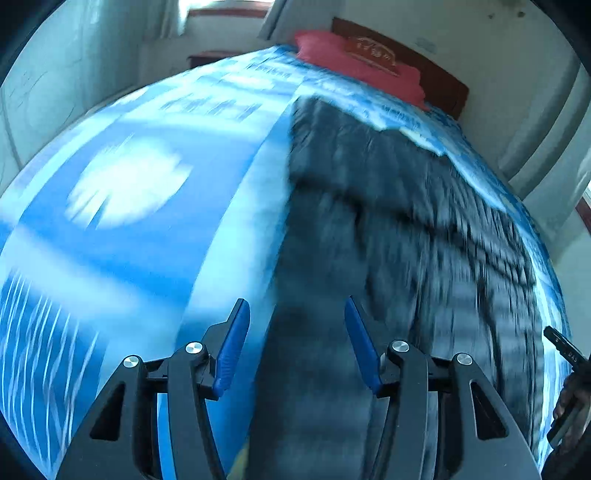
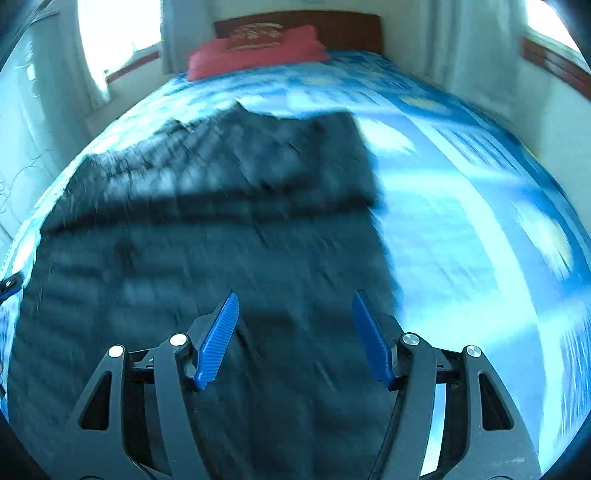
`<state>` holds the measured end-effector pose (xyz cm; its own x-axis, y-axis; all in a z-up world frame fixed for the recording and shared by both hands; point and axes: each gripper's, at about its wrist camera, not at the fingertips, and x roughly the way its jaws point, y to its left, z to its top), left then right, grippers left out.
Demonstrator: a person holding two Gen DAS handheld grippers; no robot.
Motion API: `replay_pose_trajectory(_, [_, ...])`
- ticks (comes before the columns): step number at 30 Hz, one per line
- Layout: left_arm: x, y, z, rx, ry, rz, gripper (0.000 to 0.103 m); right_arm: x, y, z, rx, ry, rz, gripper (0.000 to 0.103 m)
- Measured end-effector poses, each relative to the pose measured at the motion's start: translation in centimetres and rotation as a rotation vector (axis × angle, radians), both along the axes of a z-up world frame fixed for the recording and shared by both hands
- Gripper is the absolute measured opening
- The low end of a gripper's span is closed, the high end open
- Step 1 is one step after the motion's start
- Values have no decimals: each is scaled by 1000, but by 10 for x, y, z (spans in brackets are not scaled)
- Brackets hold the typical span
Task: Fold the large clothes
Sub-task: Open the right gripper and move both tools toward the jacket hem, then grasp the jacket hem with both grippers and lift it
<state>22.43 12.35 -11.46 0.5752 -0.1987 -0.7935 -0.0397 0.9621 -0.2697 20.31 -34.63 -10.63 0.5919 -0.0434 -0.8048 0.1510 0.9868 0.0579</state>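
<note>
1. The dark garment [image 1: 388,229] lies spread flat on the bed, over the blue-and-white bedsheet [image 1: 122,229]. Both views are motion-blurred, so fabric detail and garment type cannot be determined.
2. In the left wrist view the garment fills the right half of the frame, and a narrow dark strip of it runs down between the fingers of the left tongs [image 1: 297,314]. Whether that strip touches either blue pad cannot be determined.
3. The left tongs stand spread wide apart and grip nothing.
4. In the right wrist view the garment [image 2: 207,236] fills the left and centre of the frame. An upper layer crosses it above a lower panel.
5. The right tongs [image 2: 295,306] are also spread wide and hold nothing; the dark fabric lies below and ahead of the fingers.
6. Only the left wrist view shows the other tool's black body [image 1: 565,354] with a hand at the right frame edge.
7. Only the right wrist view shows the bare sheet to the right of the garment [image 2: 461,229] and windows on both sides.
8. Both views show a red pillow [image 2: 255,51] at the wooden headboard [image 2: 351,29], well apart from the garment.
</note>
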Motion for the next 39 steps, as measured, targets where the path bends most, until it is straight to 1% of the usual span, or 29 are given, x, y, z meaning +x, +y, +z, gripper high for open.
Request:
replay_pose_trajectory(1, [-25, 4, -4, -7, 22, -1, 54, -19, -5, -3, 9, 15, -11, 63])
replay_pose_trajectory(4, [-68, 9, -12, -31, 60, 2, 54, -67, -10, -13, 25, 55, -32, 64])
replay_pose_trajectory(6, [-96, 11, -18, -68, 89, 0, 54, -94, -12, -22, 36, 81, -47, 64])
replay_pose_trajectory(8, [-115, 11, -18, -83, 75, 2, 54, -114, -14, -30, 60, 103, -62, 64])
replay_pose_trajectory(10, [-131, 8, -18, -95, 74, -8, 58, -127, -15, -35, 70, 105, -78, 64])
replay_pose_trajectory(11, [-138, 7, -19, -111, 74, -3, 58, -135, -15, -36, 68, 100, -79, 64])
replay_pose_trajectory(13, [-147, 6, -20, -154, 75, -10, 58, -150, -12, -38, 87, 93, -83, 65])
replay_pose_trajectory(15, [-154, 3, -21, -212, 79, -26, 58, -161, -10, -39, 139, 89, -77, 65])
replay_pose_trajectory(16, [-156, 1, -20, -226, 77, -35, 58, -166, -7, -41, 168, 93, -59, 63])
replay_pose_trajectory(17, [-158, -2, -20, -239, 73, -48, 58, -170, -4, -41, 162, 91, -53, 63])
replay_pose_trajectory(18, [-159, -5, -20, -245, 67, -57, 57, -171, -1, -40, 154, 86, -49, 59])
replay_pose_trajectory(19, [-159, -7, -22, -254, 70, -57, 51, -174, 0, -40, 166, 80, -43, 51])
replay_pose_trajectory(20, [-159, -5, -25, -273, 78, -51, 47, -176, 1, -40, 189, 77, -42, 46])
replay_pose_trajectory(21, [-160, -2, -28, -302, 85, -38, 42, -179, 1, -40, 204, 69, -47, 42])
replay_pose_trajectory(22, [-160, 2, -30, -339, 89, -20, 37, -181, 2, -38, 210, 61, -41, 35])
replay_pose_trajectory(23, [-160, 4, -31, -361, 90, -11, 34, -181, 2, -37, 224, 53, -29, 29])
replay_pose_trajectory(24, [-161, 5, -31, -372, 86, -12, 29, -181, 3, -37, 253, 47, -20, 19])
replay_pose_trajectory(25, [-160, 4, -31, -375, 83, -14, 26, -182, 4, -37, 261, 44, -19, 16])
replay_pose_trajectory(27, [-161, 2, -30, -369, 73, -10, 26, -183, 6, -36, 258, 33, -13, 15])
replay_pose_trajectory(32, [-163, 2, -31, -363, 68, -4, 26, -186, -2, -32, 316, 3, -16, 13])
replay_pose_trajectory(33, [-163, 4, -29, -374, 67, -1, 20, -187, -4, -31, 324, -4, -15, 13])
replay_pose_trajectory(34, [-163, 5, -29, -382, 66, 2, 17, -187, -6, -29, 330, -11, -12, 13])
replay_pose_trajectory(36, [-166, 8, -25, -404, 58, 22, 13, -191, -7, -23, 344, -31, -4, 12])
replay_pose_trajectory(37, [-169, 10, -19, -414, 41, 28, 12, -194, -7, -19, 351, -43, 2, 12])
replay_pose_trajectory(39, [-176, 9, -5, -402, 2, 17, 11, -197, -8, -11, 360, -61, 12, 12])
